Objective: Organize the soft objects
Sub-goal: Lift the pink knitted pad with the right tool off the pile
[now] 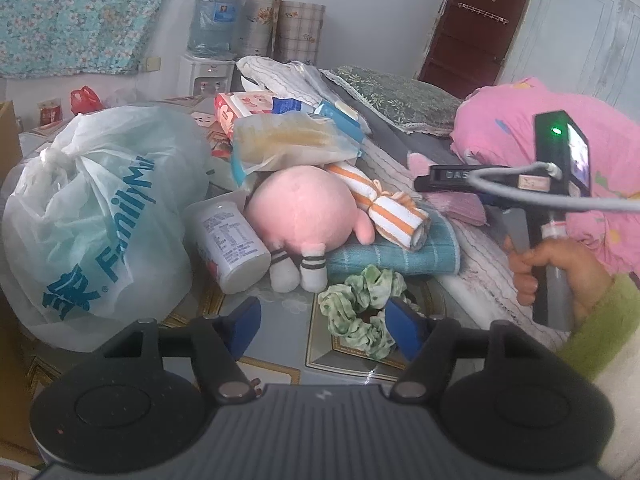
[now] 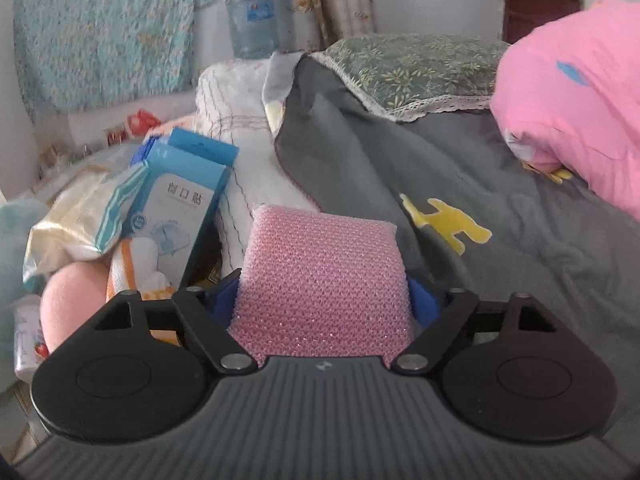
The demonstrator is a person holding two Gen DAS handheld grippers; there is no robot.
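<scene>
Your left claw (image 1: 322, 320) is spread apart and holds nothing. It hovers low over the table (image 1: 276, 308), and the green scrunchie (image 1: 362, 306) lies on the table between its blue fingers (image 1: 404, 330), close against the right one.

Just beyond the scrunchie, a folded teal towel (image 1: 400, 254) lies flat. A rolled orange-striped cloth (image 1: 390, 212) rests on top of that towel. The pink plush toy (image 1: 302, 210) lies beside the roll, its white feet pointing toward your claw. A white bottle (image 1: 232, 246) lies on its side, touching the plush toy on the left. A large knotted plastic bag (image 1: 100, 216) stands at the far left.

Your right claw (image 2: 322, 300) is clamped on a pink mesh sponge (image 2: 322, 276). The sponge fills the gap between both fingers and projects forward past them. The claw holds it above the grey bedsheet (image 2: 500, 280), near the bed's edge. In the left wrist view, your right hand (image 1: 556, 272) grips the handle beside the pink quilt (image 1: 516, 120). A blue box (image 2: 182, 204) leans against the bed's edge to the left of the sponge.
</scene>
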